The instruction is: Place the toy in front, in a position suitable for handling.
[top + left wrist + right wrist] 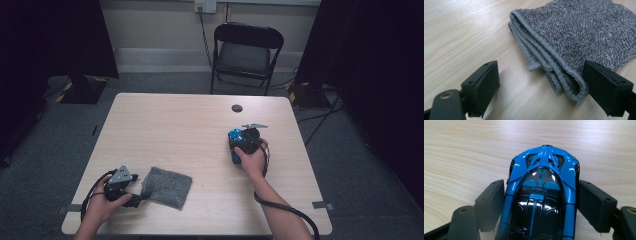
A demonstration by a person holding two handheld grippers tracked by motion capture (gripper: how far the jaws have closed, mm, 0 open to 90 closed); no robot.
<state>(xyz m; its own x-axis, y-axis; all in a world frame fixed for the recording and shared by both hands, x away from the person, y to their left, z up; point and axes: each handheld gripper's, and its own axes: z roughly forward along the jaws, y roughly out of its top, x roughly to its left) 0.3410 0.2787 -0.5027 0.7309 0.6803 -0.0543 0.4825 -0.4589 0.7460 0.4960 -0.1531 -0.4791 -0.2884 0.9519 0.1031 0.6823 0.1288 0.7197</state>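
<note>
Grey carpet is surrounding a light wooden counter (pixel 175 125), with a black folding chair (pixel 245 52) standing beyond its far edge at about 12 o'clock and dark curtains hanging at both sides of the room.

Left gripper (pixel 136 198) is sitting near the counter's front edge, at roughly 7 o'clock from the counter's centre, held in the person's left hand (pixel 102 205). Its fingers (pixel 485 83) are standing wide apart, gripping nothing. A folded grey towel (pixel 167 186) is lying flat on the counter just at 3 o'clock of this gripper. In the left gripper view, the towel's folded, hemmed corner (pixel 564 77) is reaching in between the fingers and lying close against the right-hand one; whether it is touching that finger cannot be told. The left-hand finger is standing well apart from the cloth.

Right gripper (pixel 239 145) is resting at about 3 o'clock from the counter's centre, held in the person's right hand (pixel 253 161). A blue and black toy car (pixel 541 195) is sitting on the counter between its fingers (pixel 490 203), pointing away from the camera in the right gripper view. The fingers are flanking both sides of the car at close range; whether they are pressing on the bodywork cannot be told.

A small round grommet hole (pixel 237 108) is showing in the counter at 12 o'clock of the car.
</note>
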